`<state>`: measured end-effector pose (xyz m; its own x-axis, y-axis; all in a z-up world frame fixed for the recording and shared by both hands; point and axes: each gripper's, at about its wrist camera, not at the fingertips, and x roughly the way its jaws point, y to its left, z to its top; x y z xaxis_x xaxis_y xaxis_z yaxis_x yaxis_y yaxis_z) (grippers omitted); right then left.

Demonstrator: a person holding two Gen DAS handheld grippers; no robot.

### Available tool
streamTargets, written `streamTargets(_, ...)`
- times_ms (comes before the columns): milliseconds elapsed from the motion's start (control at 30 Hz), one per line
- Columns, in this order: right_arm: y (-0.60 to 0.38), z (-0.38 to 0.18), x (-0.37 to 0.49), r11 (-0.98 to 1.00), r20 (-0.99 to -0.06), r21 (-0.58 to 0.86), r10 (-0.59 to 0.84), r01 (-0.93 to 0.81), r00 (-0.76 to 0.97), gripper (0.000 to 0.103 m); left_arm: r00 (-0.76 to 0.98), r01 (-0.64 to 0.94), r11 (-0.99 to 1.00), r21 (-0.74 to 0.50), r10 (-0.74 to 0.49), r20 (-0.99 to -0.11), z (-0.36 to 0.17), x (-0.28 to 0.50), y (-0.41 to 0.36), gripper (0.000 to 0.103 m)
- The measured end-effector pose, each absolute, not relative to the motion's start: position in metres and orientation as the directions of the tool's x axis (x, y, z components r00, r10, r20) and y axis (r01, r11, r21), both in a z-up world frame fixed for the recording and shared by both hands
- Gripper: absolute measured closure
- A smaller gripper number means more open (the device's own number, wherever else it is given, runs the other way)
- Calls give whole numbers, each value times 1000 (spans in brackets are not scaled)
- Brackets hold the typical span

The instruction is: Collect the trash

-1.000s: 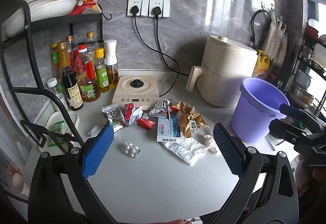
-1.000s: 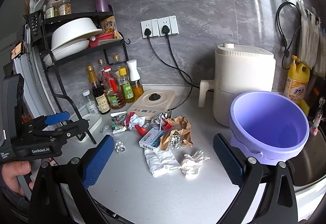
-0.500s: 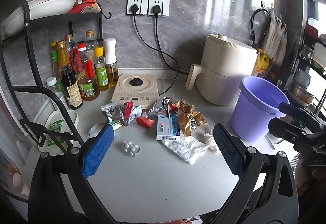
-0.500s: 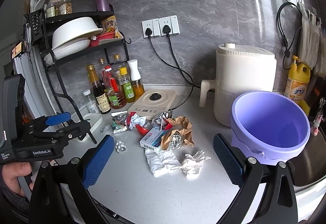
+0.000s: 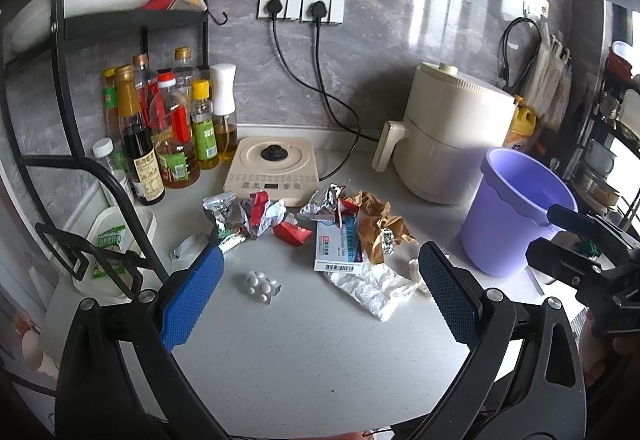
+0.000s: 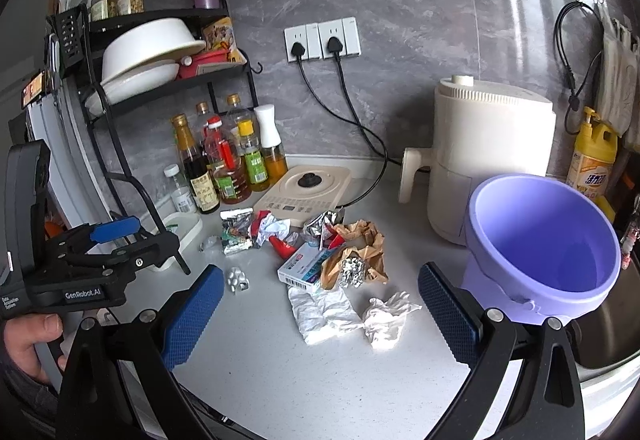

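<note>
Trash lies in a heap on the grey counter: a white medicine box (image 5: 338, 250) (image 6: 304, 266), brown crumpled paper (image 5: 380, 222) (image 6: 360, 244), a foil ball (image 6: 352, 270), white wrapper paper (image 5: 370, 286) (image 6: 322, 310), a crumpled tissue (image 6: 386, 316), foil wrappers (image 5: 220, 212) (image 6: 236, 230), a red scrap (image 5: 292, 232) and a pill blister (image 5: 262, 286) (image 6: 237, 280). An empty purple bucket (image 5: 516, 208) (image 6: 540, 244) stands at the right. My left gripper (image 5: 318, 296) is open above the counter in front of the heap. My right gripper (image 6: 320, 310) is open, near the tissue.
A cream induction hob (image 5: 274, 170) sits behind the heap, an air fryer (image 5: 448, 136) beside it with cords to wall sockets. Sauce bottles (image 5: 172, 136) and a black dish rack (image 5: 60, 112) stand at the left. A yellow detergent bottle (image 6: 592, 156) and a sink (image 6: 612, 328) are at the right.
Both grippers have drifted slightly forward and stayed open. Nothing in the heap has moved.
</note>
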<state>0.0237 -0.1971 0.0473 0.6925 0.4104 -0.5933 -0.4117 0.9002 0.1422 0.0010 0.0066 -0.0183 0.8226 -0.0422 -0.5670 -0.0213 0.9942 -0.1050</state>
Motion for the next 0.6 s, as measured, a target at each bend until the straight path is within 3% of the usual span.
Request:
streamTargets(433,-193,6,46,906,-689,158,385,-392,614,10,773,-76,992,-103,-6,-634,-58,33,18,7)
streamTargets(600,-193,-15,59,911,-737,167,369,-377,566,10,746,-119,988,-96,25,-665,-78,50,23,20)
